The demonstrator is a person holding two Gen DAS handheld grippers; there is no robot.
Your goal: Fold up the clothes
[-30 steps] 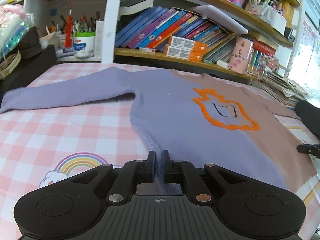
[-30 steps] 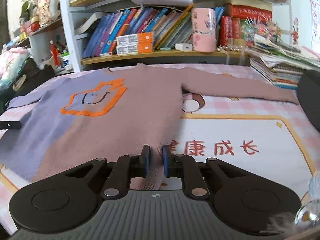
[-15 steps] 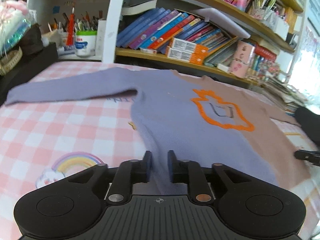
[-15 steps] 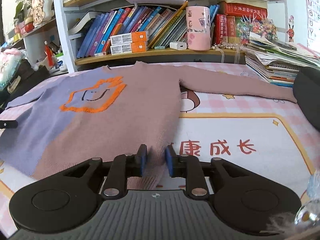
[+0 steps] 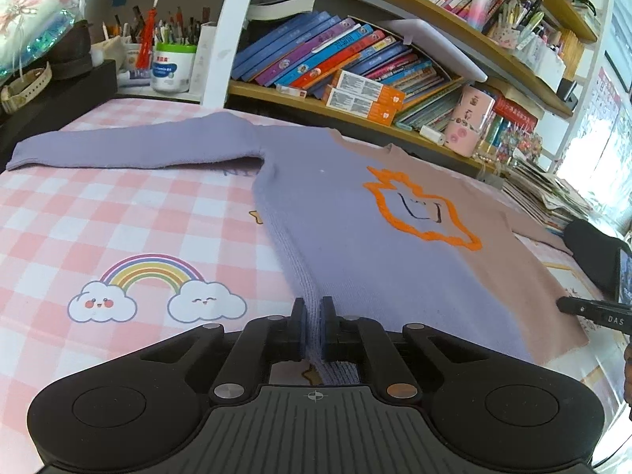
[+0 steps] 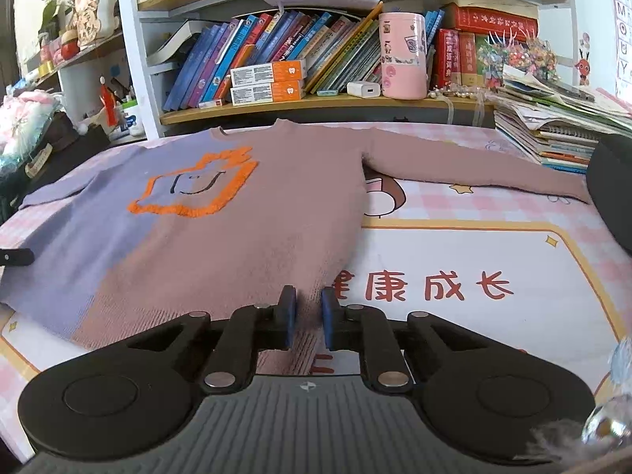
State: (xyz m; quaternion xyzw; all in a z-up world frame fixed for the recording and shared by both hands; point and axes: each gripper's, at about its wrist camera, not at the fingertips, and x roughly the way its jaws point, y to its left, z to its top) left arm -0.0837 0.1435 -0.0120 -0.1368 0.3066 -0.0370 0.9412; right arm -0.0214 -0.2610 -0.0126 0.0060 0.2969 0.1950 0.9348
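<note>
A sweater, half purple and half dusty pink with an orange outlined patch, lies flat and face up on the table, sleeves spread to both sides. My left gripper is shut on the purple bottom hem corner of the sweater. My right gripper has its jaws a little apart around the pink bottom hem corner of the sweater. The right gripper's tip shows in the left wrist view, and the left gripper's tip shows in the right wrist view.
The table has a pink checked cover with a rainbow print. A bookshelf with books and a pink cup runs along the back edge. A stack of papers and a dark object sit at the right.
The left gripper opened slightly, then closed again on the purple hem. The right gripper's jaws have opened wider around the pink hem. The sweater has stayed flat.
</note>
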